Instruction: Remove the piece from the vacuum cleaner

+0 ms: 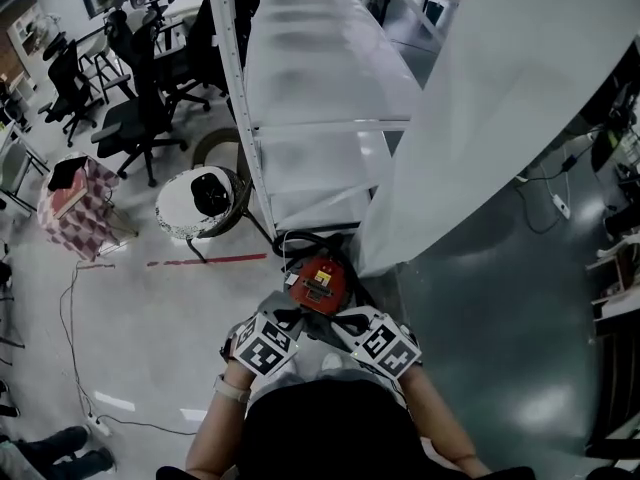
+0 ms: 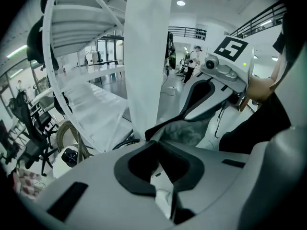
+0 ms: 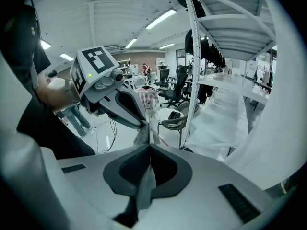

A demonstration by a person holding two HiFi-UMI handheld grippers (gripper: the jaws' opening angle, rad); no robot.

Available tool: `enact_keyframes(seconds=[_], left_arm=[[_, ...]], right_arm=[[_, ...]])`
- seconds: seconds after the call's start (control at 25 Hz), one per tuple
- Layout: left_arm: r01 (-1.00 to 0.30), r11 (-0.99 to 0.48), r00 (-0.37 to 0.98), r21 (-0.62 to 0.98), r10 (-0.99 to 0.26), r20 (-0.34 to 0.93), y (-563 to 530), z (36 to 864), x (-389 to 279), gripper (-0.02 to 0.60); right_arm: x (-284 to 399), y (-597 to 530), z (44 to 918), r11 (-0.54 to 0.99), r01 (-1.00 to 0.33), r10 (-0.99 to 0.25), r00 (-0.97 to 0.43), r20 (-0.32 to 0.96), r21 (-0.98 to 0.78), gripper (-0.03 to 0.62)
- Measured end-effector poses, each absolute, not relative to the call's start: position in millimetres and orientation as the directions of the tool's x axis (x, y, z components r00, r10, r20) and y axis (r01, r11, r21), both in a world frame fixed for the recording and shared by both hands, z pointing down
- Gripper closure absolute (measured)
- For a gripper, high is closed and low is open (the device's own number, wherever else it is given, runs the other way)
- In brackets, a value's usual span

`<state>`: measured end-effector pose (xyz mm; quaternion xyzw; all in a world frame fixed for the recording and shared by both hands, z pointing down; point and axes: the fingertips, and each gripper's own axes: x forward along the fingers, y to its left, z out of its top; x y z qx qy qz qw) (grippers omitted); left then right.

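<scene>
The red vacuum cleaner (image 1: 320, 283) sits on the floor at the foot of a white shelf rack, with a black hose (image 1: 300, 240) curled behind it. Just above it, my left gripper (image 1: 290, 323) and right gripper (image 1: 352, 323) meet tip to tip. A grey fabric piece (image 2: 184, 131) is stretched between them. In the left gripper view my left gripper (image 2: 152, 143) is shut on one end, and the right gripper (image 2: 153, 128) clamps the other. The right gripper view shows the same fabric piece (image 3: 144, 186) running through my right gripper (image 3: 149, 146) to the left gripper (image 3: 144, 126).
The white shelf rack (image 1: 320, 98) rises straight ahead, and a white panel (image 1: 500, 98) leans to its right. A round white object with a black centre (image 1: 205, 200) stands at the left, beside a red tape line (image 1: 205, 260). Office chairs (image 1: 140, 118) and a checked box (image 1: 75, 208) are farther left.
</scene>
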<state>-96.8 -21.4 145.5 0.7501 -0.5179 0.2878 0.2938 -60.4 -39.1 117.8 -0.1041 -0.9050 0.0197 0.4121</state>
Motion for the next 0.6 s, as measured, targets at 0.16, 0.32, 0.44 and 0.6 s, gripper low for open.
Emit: enact_keyframes(seconds=[0.16, 0.32, 0.44, 0.6], left_arm=[[-0.954, -0.278, 0.27, 0.112, -0.631, 0.728, -27.5, 132.8, -109.0, 0.548], [-0.964, -0.251, 0.237, 0.089, -0.655, 0.718, -31.5, 123.7, -118.9, 0.548], [-0.965, -0.249, 0.225, 0.076, -0.654, 0.722, -30.0, 123.2, -121.2, 0.548], [-0.971, -0.226, 0.209, 0.073, -0.666, 0.716, -24.9, 121.9, -123.7, 0.548]], right_arm=[[-70.6, -45.6, 106.9, 0.976, 0.203, 0.193, -0.64, 0.744, -0.079, 0.562], [-79.8, -49.4, 98.0, 0.979, 0.192, 0.179, -0.666, 0.724, -0.065, 0.562], [-81.9, -46.6, 99.1, 0.98, 0.188, 0.181, -0.671, 0.718, -0.071, 0.562], [-84.2, -42.2, 97.0, 0.98, 0.191, 0.172, -0.679, 0.714, -0.055, 0.562]])
